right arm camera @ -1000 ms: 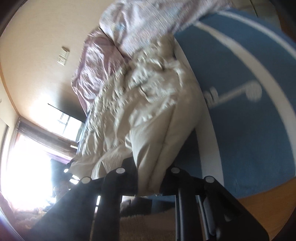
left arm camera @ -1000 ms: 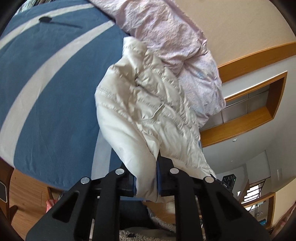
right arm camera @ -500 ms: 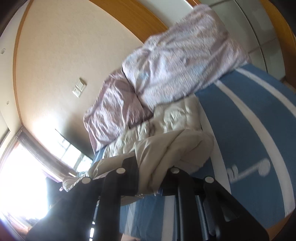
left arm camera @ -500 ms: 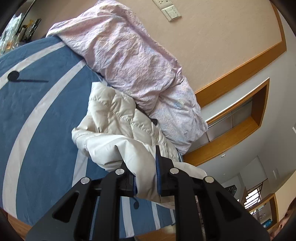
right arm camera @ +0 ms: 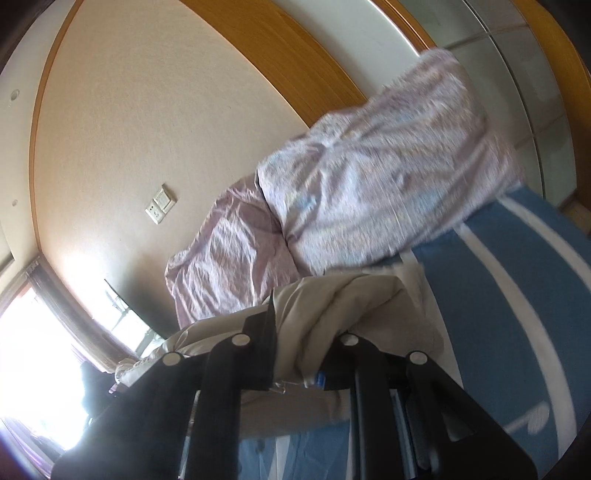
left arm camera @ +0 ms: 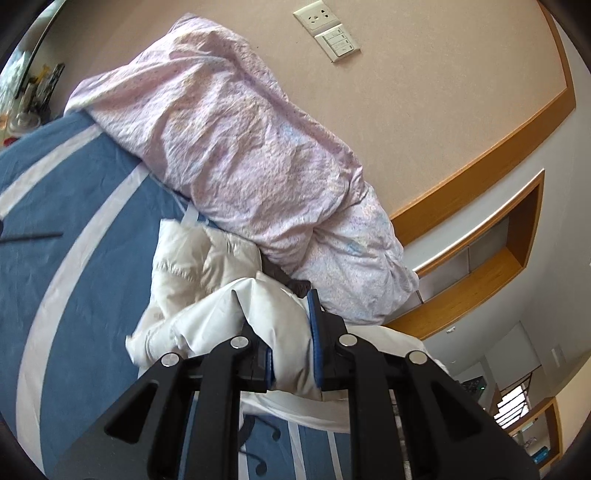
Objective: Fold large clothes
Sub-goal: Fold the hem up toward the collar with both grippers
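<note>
A cream quilted puffer jacket (left arm camera: 192, 266) lies on the blue bed cover with white stripes (left arm camera: 74, 206). My left gripper (left arm camera: 291, 332) is shut on a fold of the jacket's edge, held over the rest of the jacket near the pillows. My right gripper (right arm camera: 306, 332) is shut on another bunch of the same jacket (right arm camera: 351, 302), low over the bed cover (right arm camera: 509, 295). Most of the jacket is hidden behind the fingers in the right wrist view.
Pink crumpled pillows or bedding (left arm camera: 240, 147) lie against the beige wall at the head of the bed, also in the right wrist view (right arm camera: 388, 184). A wall socket and switch (left arm camera: 332, 29) sit above. A wooden wall shelf (left arm camera: 498, 258) is at the right. A bright window (right arm camera: 33, 350) is at the left.
Both grippers have carried the held jacket edge forward toward the pillows, folding it over the rest of the jacket. The views have tilted up from the bed to the wall.
</note>
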